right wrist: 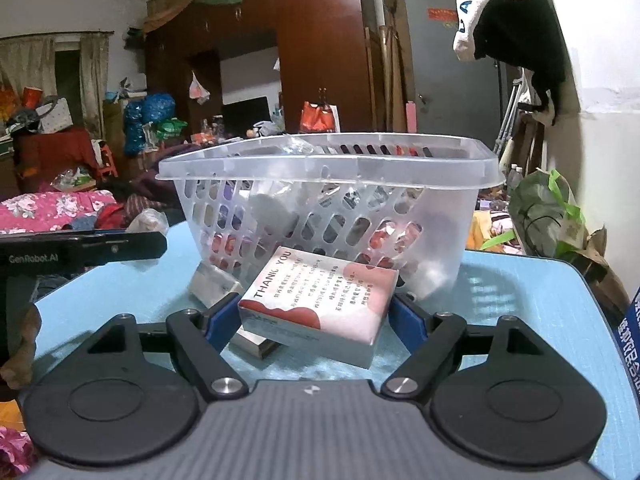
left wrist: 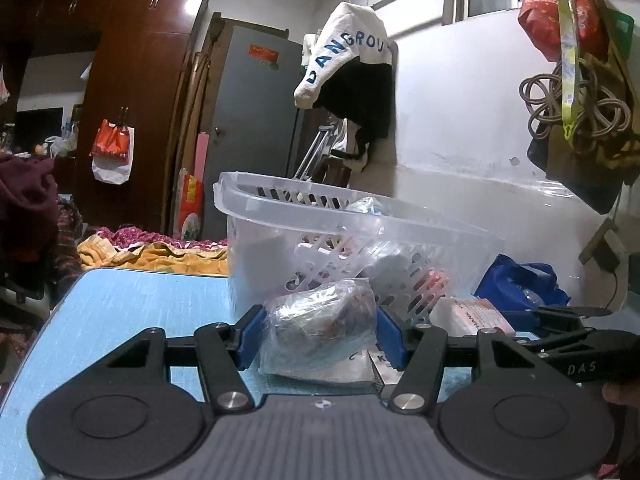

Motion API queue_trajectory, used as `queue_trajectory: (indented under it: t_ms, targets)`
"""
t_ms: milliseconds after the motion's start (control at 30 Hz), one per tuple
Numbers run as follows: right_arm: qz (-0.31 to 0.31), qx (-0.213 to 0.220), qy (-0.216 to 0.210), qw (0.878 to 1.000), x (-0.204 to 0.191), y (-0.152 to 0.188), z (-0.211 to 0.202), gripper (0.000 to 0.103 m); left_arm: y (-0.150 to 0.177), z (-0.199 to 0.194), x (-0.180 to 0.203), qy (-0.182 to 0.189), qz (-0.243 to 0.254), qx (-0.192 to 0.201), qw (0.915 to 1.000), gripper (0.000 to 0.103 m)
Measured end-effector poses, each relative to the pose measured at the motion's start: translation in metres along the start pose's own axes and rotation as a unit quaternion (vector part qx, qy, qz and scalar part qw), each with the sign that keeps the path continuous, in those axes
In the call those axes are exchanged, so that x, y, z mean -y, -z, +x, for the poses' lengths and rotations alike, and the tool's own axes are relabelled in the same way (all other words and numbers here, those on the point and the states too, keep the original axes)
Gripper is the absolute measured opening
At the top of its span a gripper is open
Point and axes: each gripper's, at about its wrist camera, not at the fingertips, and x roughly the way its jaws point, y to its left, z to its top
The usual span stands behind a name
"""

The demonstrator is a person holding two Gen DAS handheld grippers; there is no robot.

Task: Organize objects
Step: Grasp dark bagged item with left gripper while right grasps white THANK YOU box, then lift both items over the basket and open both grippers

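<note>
Left gripper [left wrist: 318,336] fingers clench a plastic bag [left wrist: 320,332] — right gripper [right wrist: 312,320] fingers seemingly grasp the box [right wrist: 320,304].

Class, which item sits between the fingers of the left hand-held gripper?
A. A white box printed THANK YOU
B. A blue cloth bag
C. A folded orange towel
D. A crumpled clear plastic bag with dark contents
D: the left hand-held gripper has its blue pads pressed on the crumpled clear plastic bag.
</note>
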Motion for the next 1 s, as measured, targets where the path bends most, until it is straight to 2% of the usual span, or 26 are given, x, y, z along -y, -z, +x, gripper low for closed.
queue_trajectory:
  t_ms: [533, 567, 633, 700, 767, 833, 900, 1000]
  targets:
    - [0.003, 0.018, -0.005, 1.0, 0.0, 0.002, -0.005, 0.082, 0.0, -0.004, -0.002, 0.006, 0.0, 0.01, 0.9999, 0.063]
    - [0.002, 0.027, -0.007, 1.0, 0.0, 0.002, -0.008, 0.082, 0.0, -0.007, -0.002, 0.014, -0.002, 0.015, 0.9998, 0.063]
    - [-0.006, 0.073, -0.018, 0.997, -0.001, 0.006, -0.024, 0.082, 0.0, -0.017, -0.007, 0.065, -0.022, 0.028, 0.9973, 0.063]
    - [-0.003, 0.104, -0.044, 0.994, -0.003, 0.005, -0.044, 0.082, -0.007, -0.026, -0.009, 0.082, -0.038, 0.047, 0.9948, 0.063]
    - [-0.012, 0.135, -0.048, 0.99, -0.007, -0.006, -0.06, 0.082, -0.026, -0.03, -0.009, 0.083, -0.049, 0.069, 0.9929, 0.063]
    - [-0.032, 0.153, -0.015, 0.988, -0.011, -0.029, -0.065, 0.082, -0.051, -0.025, -0.005, 0.07, -0.044, 0.074, 0.9938, 0.063]
    - [-0.043, 0.152, 0.024, 0.987, -0.01, -0.057, -0.058, 0.082, -0.075, -0.019, 0.0, 0.054, -0.036, 0.083, 0.9945, 0.063]
    - [-0.032, 0.132, 0.039, 0.99, 0.004, -0.093, -0.04, 0.082, -0.103, -0.006, 0.008, 0.032, -0.025, 0.08, 0.996, 0.063]
